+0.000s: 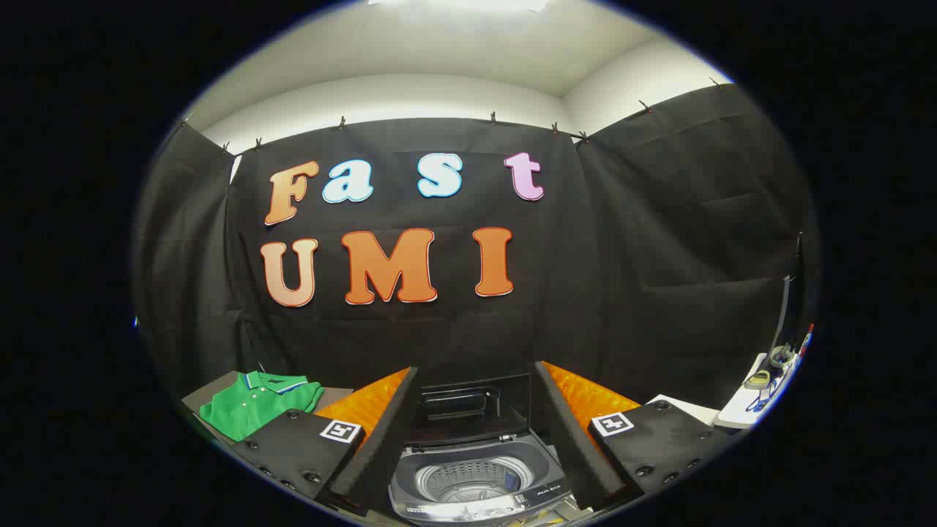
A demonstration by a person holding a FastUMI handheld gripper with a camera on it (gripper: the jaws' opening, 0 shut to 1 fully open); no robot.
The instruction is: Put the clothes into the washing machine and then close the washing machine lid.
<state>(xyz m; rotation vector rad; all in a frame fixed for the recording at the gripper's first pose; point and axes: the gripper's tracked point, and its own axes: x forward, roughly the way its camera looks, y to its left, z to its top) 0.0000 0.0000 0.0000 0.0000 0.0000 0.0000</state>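
Gripper view, nearest first: the tongs (474,439) are spread wide with nothing held between them, their two black foam-faced fingers (381,439) angling outward with orange backs and a square black-and-white marker on each mount. Between the fingers and just below their tips sits the washing machine (476,487), a grey top-loader with its round perforated drum (472,479) exposed. Its lid (468,406) is up, standing almost upright at the back of the opening, with a dark window in it. Off to the left, beyond the left finger's mount, a green polo shirt (256,402) with a striped collar lies spread flat on a grey bench (201,401), well apart from the machine and not touched by either finger. To the right, past the other finger, a white surface (739,410) carries some small items too small to tell. Behind everything hangs the black cloth wall (659,256), clipped along its top edge, with pale ceiling above it.
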